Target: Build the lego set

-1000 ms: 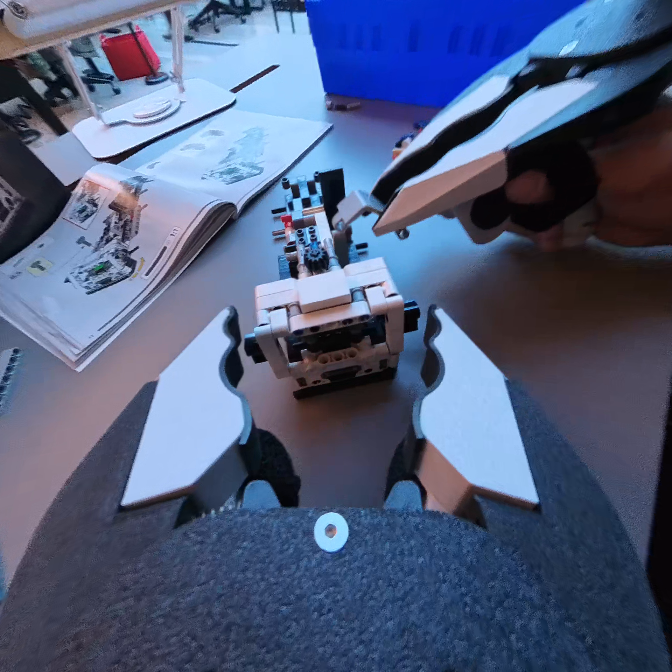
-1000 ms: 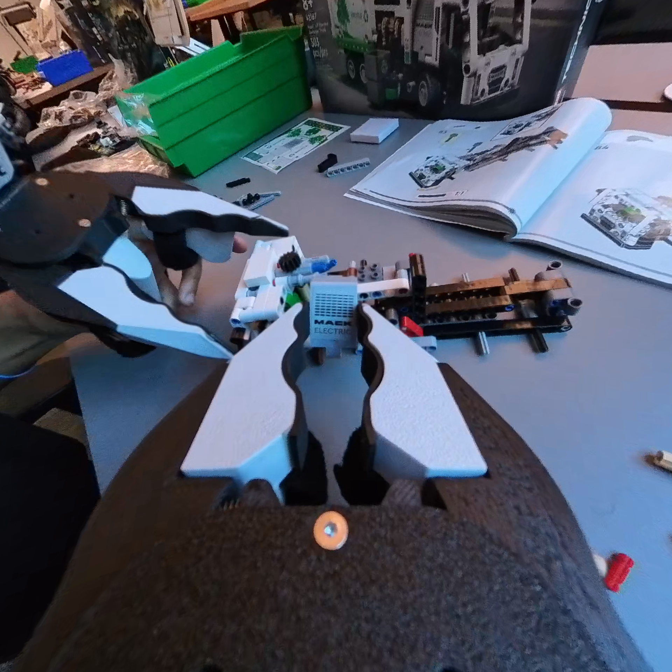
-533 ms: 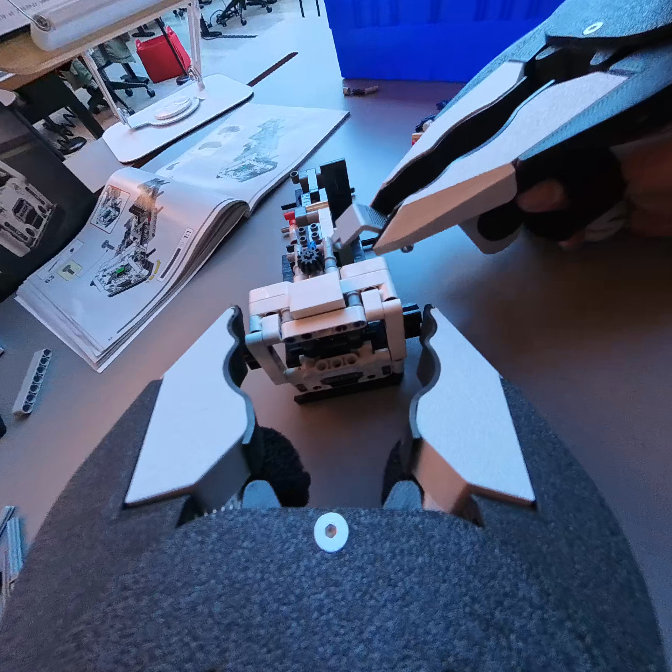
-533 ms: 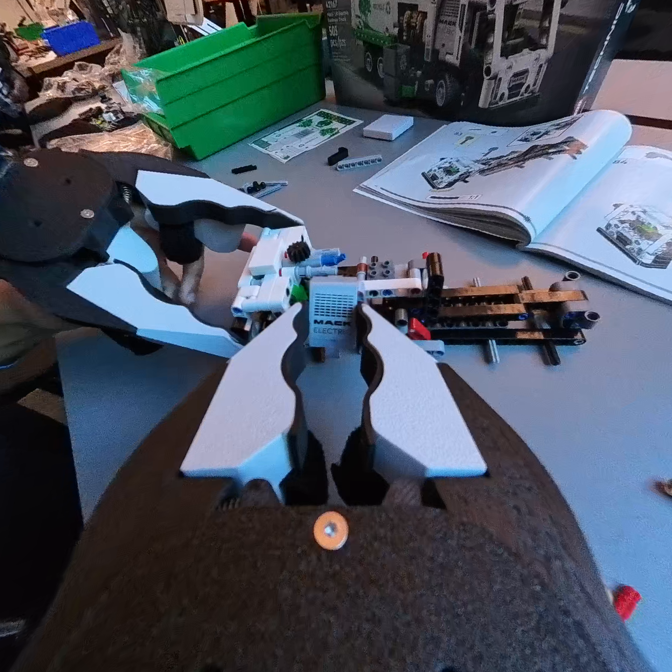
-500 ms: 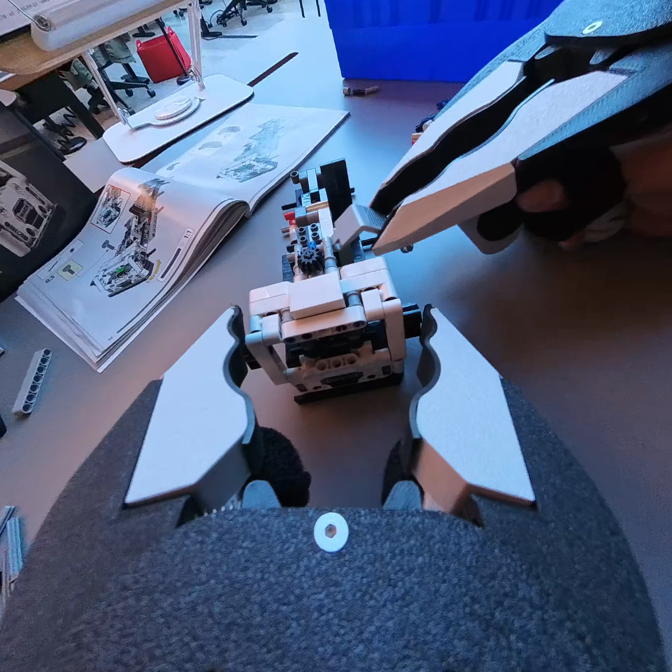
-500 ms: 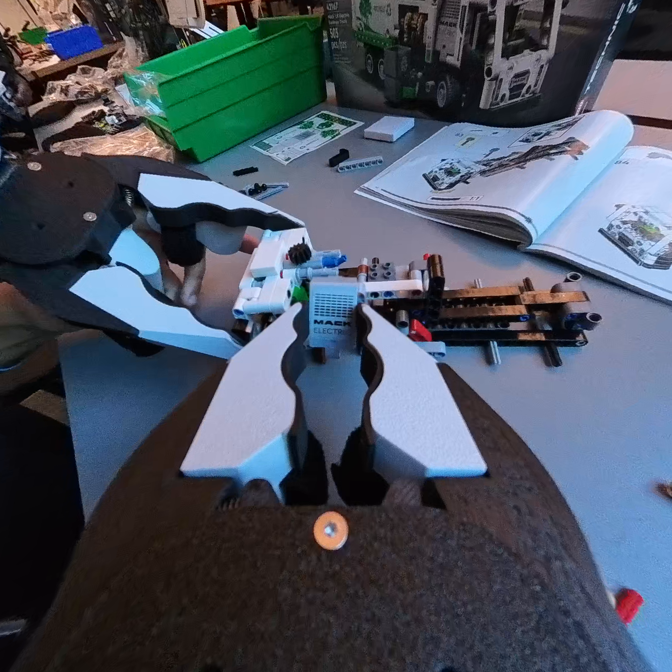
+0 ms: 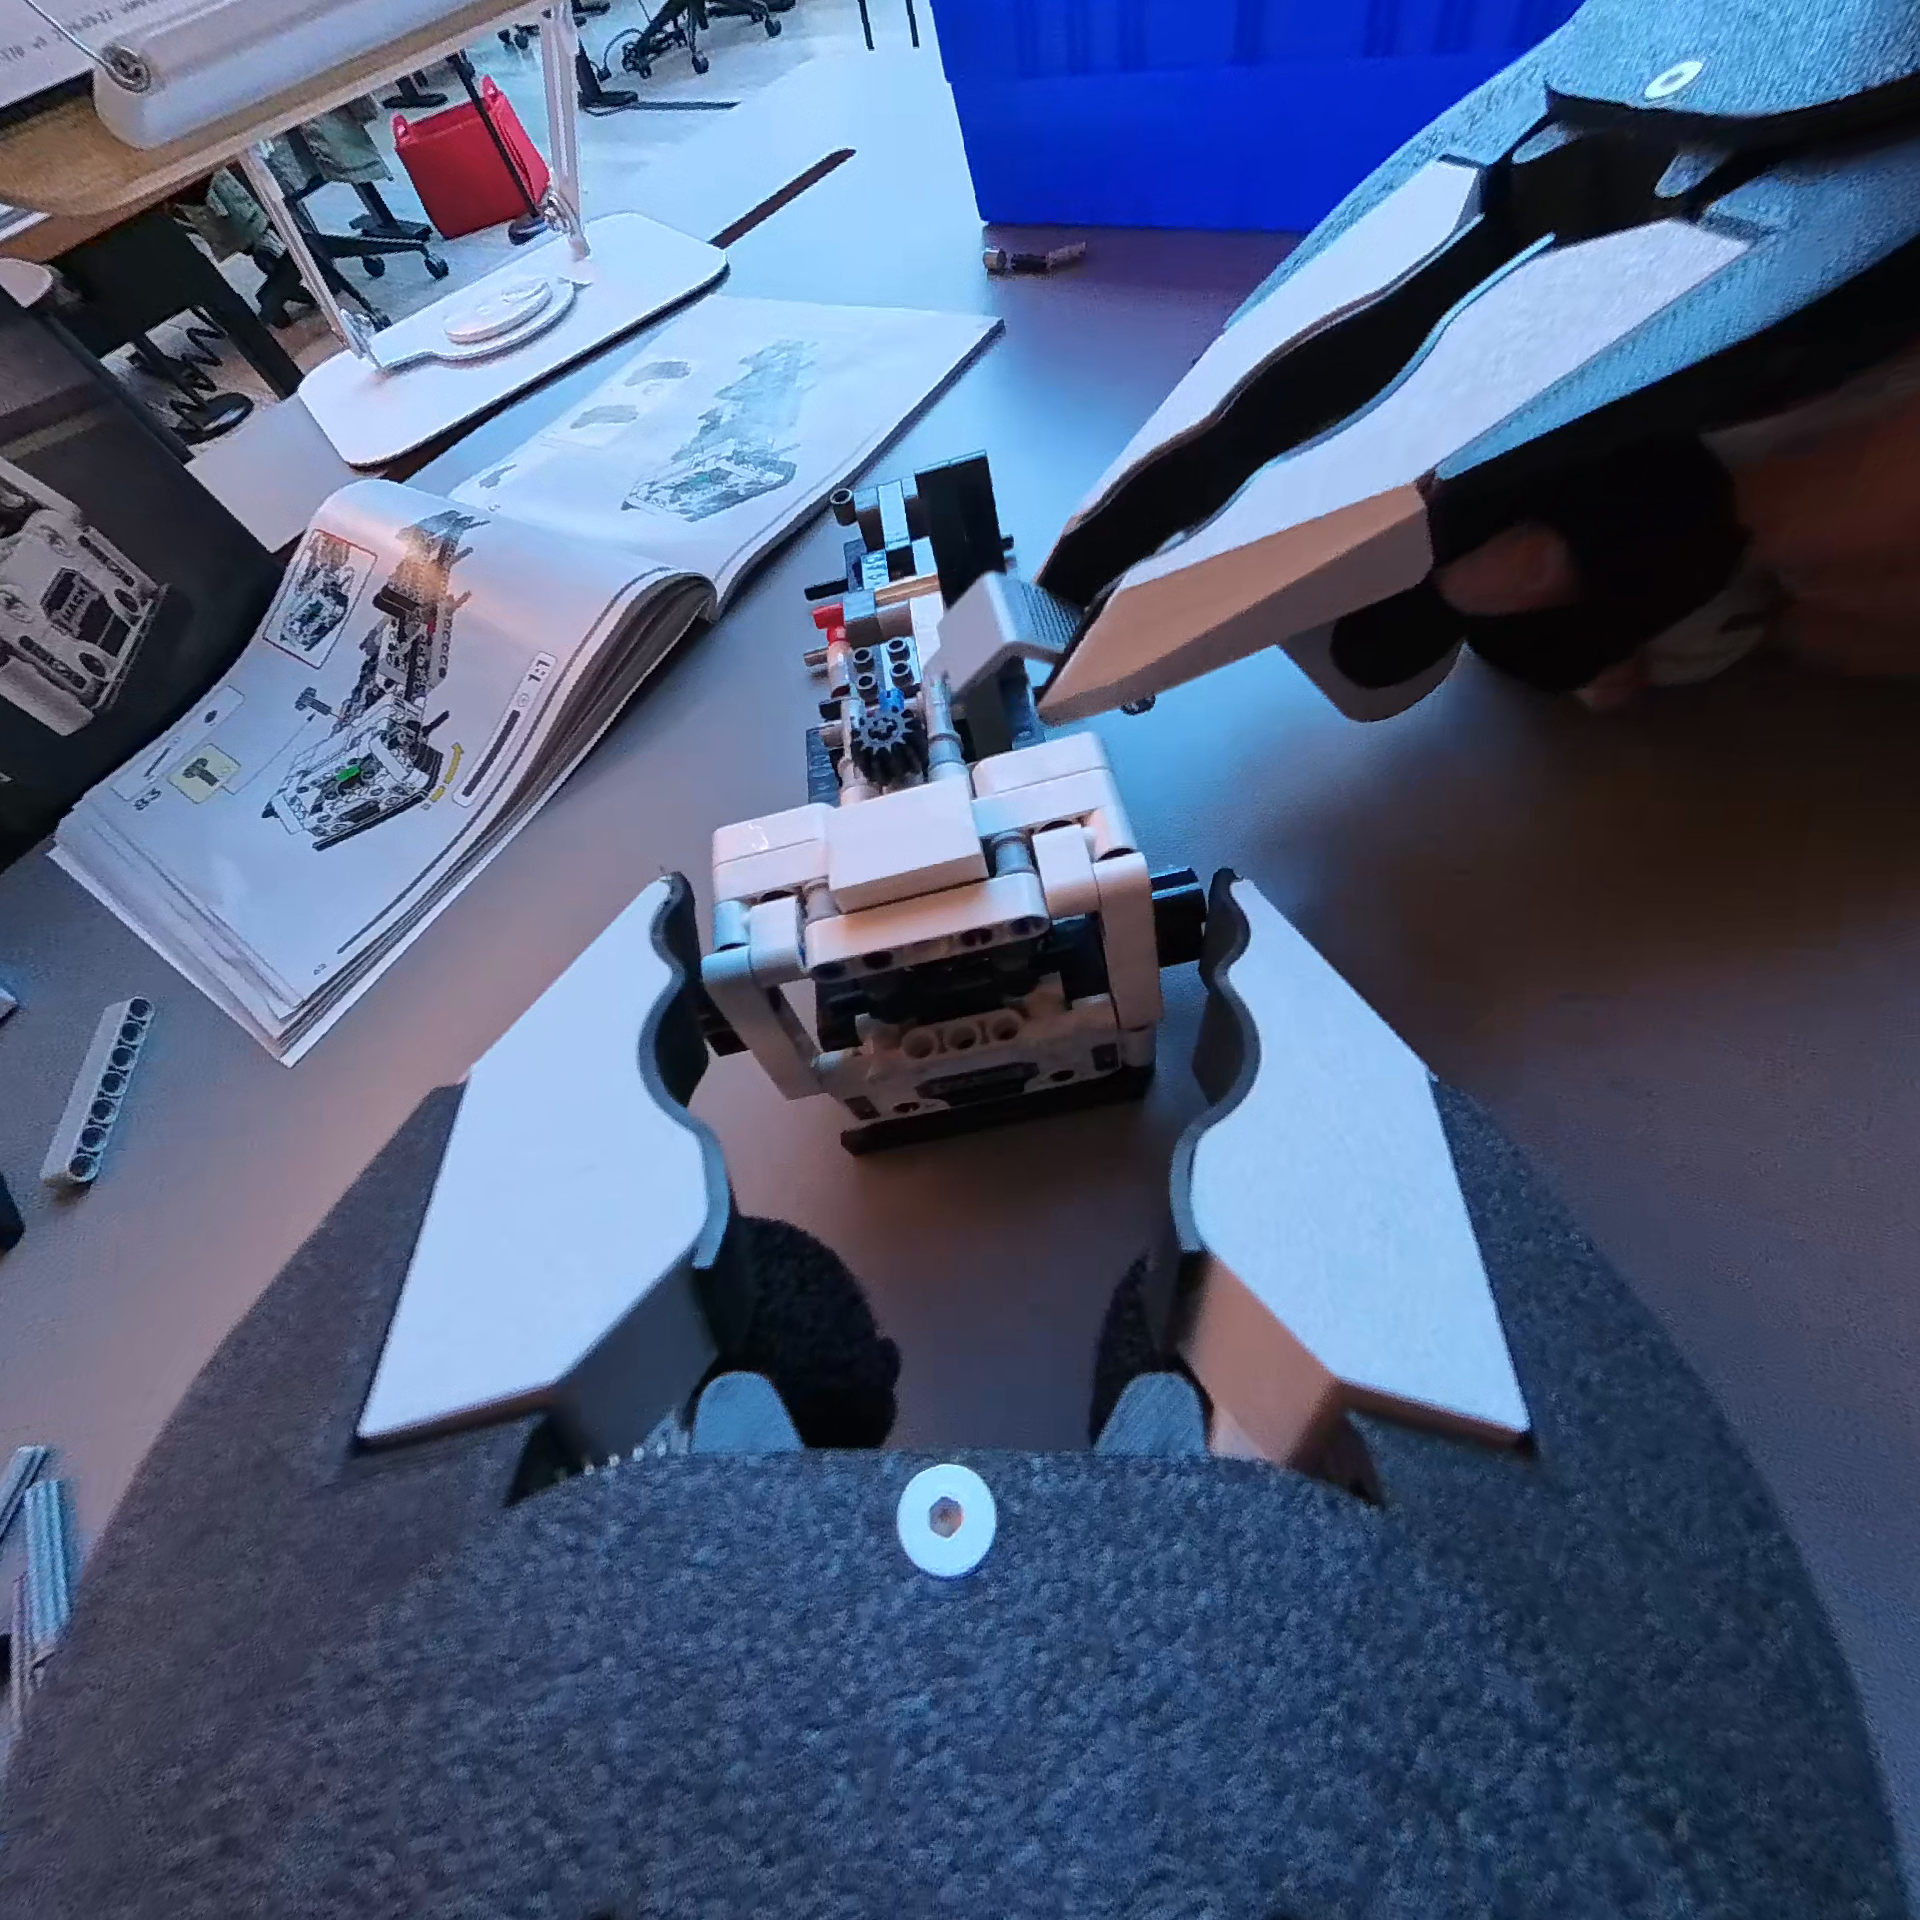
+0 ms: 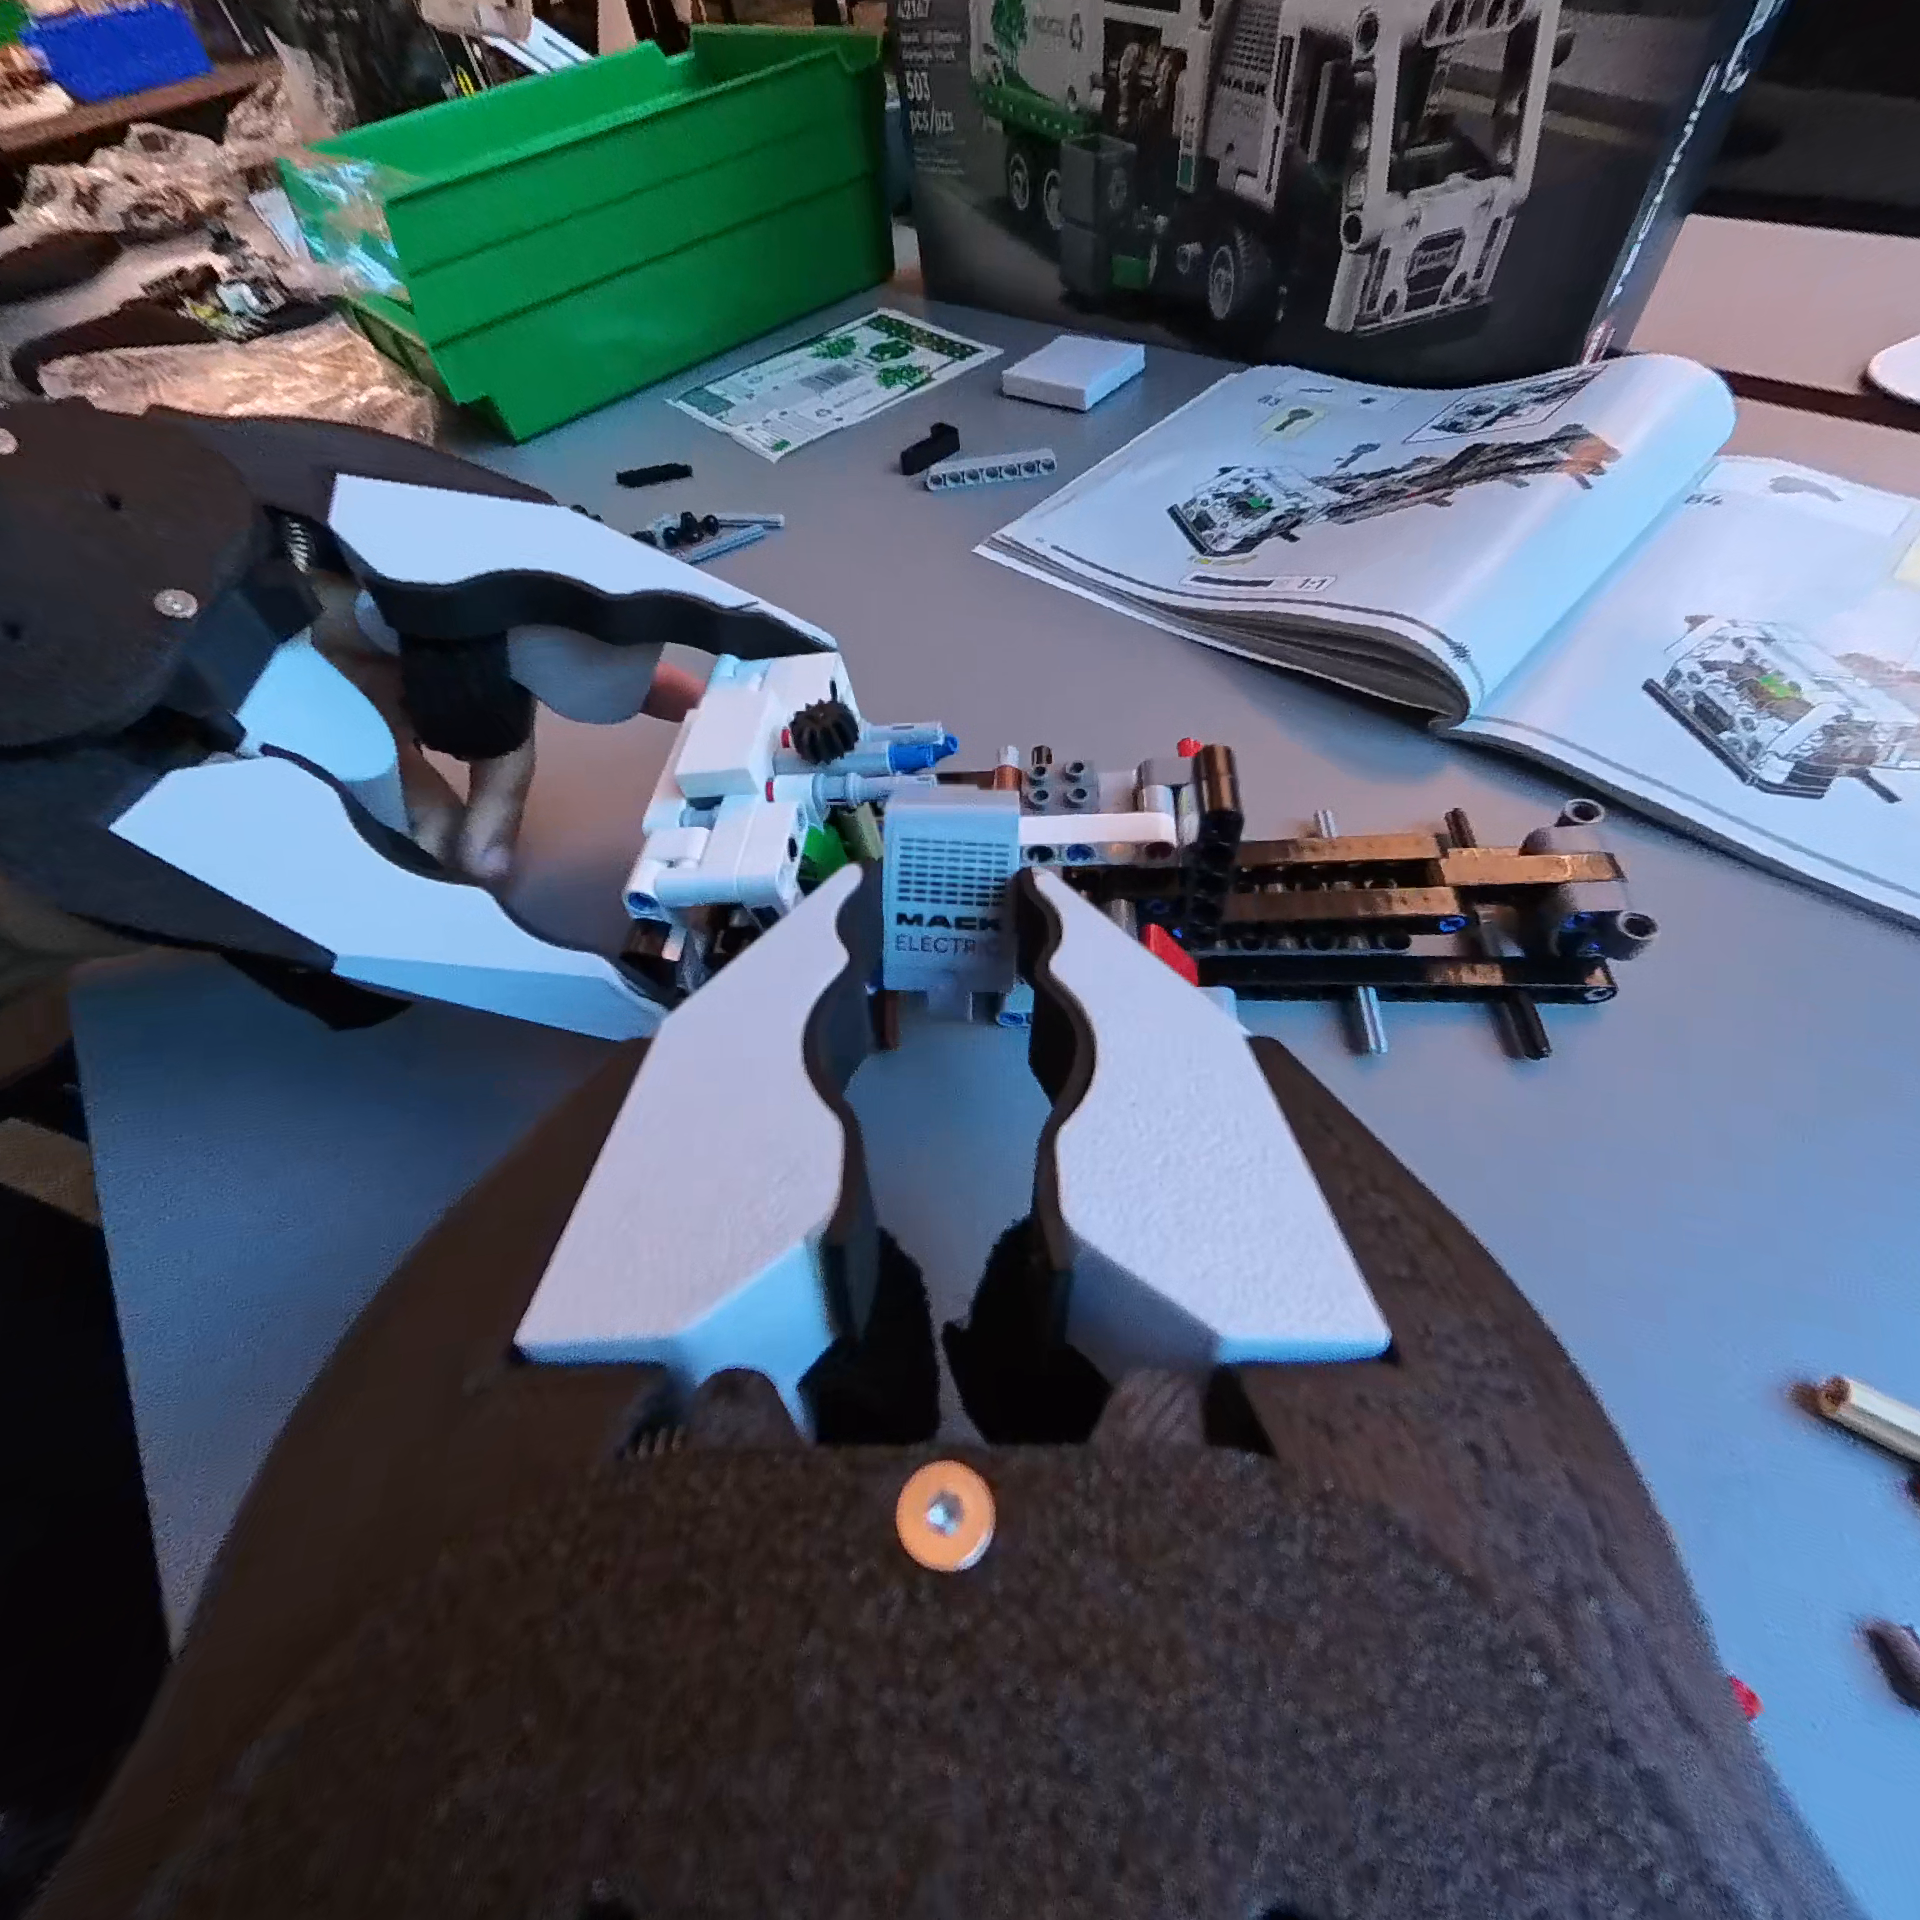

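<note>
The left gripper [image 7: 940, 914] has closed in since a second ago: its spread, ungripping fingers now flank the white front of the truck chassis [image 7: 935, 935] on the surface, likely to brace it. The right gripper [image 8: 940, 914] still clamps the grey grille panel [image 8: 951, 894] against the chassis side. The panel and box [image 8: 1299, 156] carry print.

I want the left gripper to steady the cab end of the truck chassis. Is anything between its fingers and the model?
Nothing visible. The left gripper is open, its fingers either side of the white cab block, with only bare table in the gaps.
</note>
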Motion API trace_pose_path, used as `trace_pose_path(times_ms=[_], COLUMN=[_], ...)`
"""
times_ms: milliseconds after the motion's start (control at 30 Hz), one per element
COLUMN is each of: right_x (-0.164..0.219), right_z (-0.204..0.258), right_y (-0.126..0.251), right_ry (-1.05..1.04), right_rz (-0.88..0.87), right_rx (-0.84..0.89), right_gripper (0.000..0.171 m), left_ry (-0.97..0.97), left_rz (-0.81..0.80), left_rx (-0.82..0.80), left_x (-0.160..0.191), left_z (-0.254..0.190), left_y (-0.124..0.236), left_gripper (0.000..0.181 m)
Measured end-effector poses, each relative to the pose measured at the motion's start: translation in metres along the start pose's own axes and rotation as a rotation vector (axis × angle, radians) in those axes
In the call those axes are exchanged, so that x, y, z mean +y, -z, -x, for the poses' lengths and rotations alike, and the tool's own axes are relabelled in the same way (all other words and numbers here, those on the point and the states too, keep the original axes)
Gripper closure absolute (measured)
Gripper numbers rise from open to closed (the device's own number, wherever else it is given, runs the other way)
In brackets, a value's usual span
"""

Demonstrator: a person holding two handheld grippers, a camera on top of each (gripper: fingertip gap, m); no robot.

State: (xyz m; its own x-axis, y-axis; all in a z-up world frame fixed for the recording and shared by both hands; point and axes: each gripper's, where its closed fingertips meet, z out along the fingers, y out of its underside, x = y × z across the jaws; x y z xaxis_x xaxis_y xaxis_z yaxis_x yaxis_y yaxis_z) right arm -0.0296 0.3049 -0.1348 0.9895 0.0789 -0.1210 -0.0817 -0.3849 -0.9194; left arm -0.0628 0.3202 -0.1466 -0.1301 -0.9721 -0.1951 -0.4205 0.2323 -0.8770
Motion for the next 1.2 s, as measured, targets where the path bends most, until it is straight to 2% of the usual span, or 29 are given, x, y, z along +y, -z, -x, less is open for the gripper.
trace_pose_path(times_ms=[567, 800, 1000, 1133, 1200], right_x=[-0.0016, -0.0014, -0.0022, -0.0004, -0.0017], right_z=[0.0017, 0.0035, 0.0033, 0.0021, 0.0019], right_y=[-0.0025, -0.0016, -0.0021, -0.0026, -0.0019], right_ry=[-0.021, -0.218, -0.182, 0.024, 0.062], right_rz=[-0.007, -0.022, -0.024, -0.002, -0.009], right_rx=[-0.007, -0.128, -0.109, 0.01, 0.022], right_gripper=[0.147, 0.147, 0.147, 0.147, 0.147], left_ry=[0.011, 0.017, 0.041, 0.039, 0.031], left_rz=[-0.001, -0.004, -0.01, -0.01, -0.008], left_rx=[0.0, 0.005, 0.021, 0.021, 0.017], left_x=[0.0, -0.0002, -0.0009, -0.0008, -0.0006], left_z=[0.0014, 0.0016, 0.0023, 0.0021, 0.0017], left_y=[-0.0002, -0.0002, 0.0004, 0.0006, 0.0003], left_gripper=[0.086, 0.086, 0.086, 0.087, 0.087])
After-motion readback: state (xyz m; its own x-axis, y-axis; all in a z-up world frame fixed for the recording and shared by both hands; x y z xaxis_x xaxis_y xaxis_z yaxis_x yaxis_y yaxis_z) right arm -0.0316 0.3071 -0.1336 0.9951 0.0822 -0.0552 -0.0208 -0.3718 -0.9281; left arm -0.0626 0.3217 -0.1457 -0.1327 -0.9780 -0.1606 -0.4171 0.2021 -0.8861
